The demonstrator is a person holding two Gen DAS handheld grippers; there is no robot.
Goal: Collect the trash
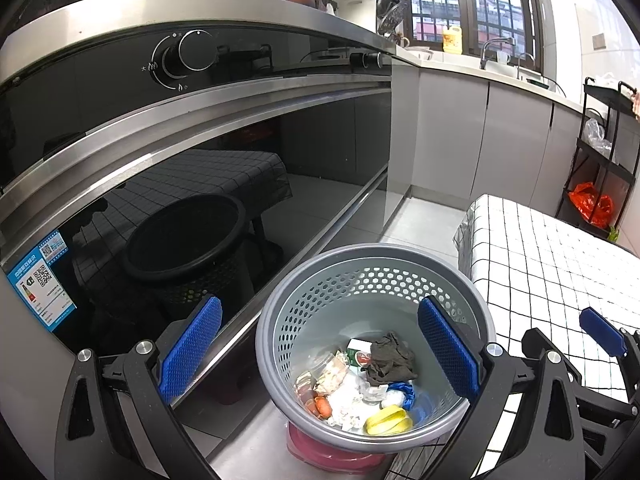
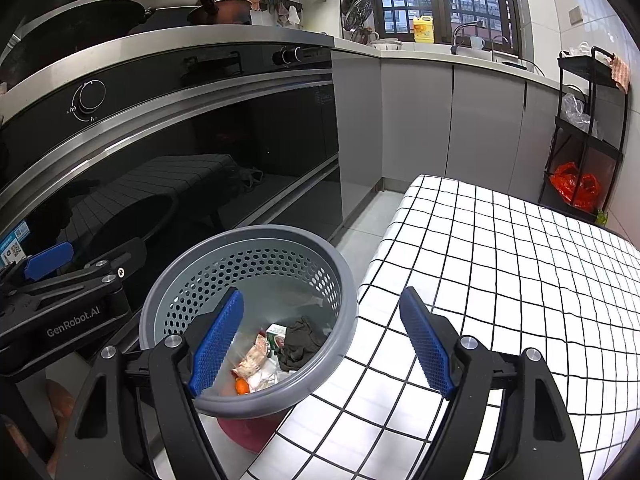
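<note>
A grey perforated trash basket (image 1: pixel 372 258) (image 2: pixel 256 240) stands on the floor between the oven front and the table. It holds several pieces of trash: a dark crumpled cloth (image 1: pixel 390 358) (image 2: pixel 300 344), a yellow peel (image 1: pixel 388 420), an orange bit (image 1: pixel 323 406) (image 2: pixel 241 387), wrappers and white scraps. My left gripper (image 1: pixel 320 356) is open and empty above the basket. My right gripper (image 2: pixel 322 344) is open and empty over the basket's right rim and the table edge. The right gripper's fingers (image 1: pixel 602 330) show in the left wrist view, and the left gripper's fingers (image 2: pixel 48 260) in the right wrist view.
A black glass oven front (image 1: pixel 200 184) (image 2: pixel 180 168) with a knob (image 1: pixel 188 56) is at the left. A table with a white checked cloth (image 1: pixel 560 264) (image 2: pixel 500 264) is at the right. A black shelf cart (image 2: pixel 588 132) with an orange bag (image 2: pixel 576 186) stands at the back right. A red object (image 1: pixel 332 456) lies under the basket.
</note>
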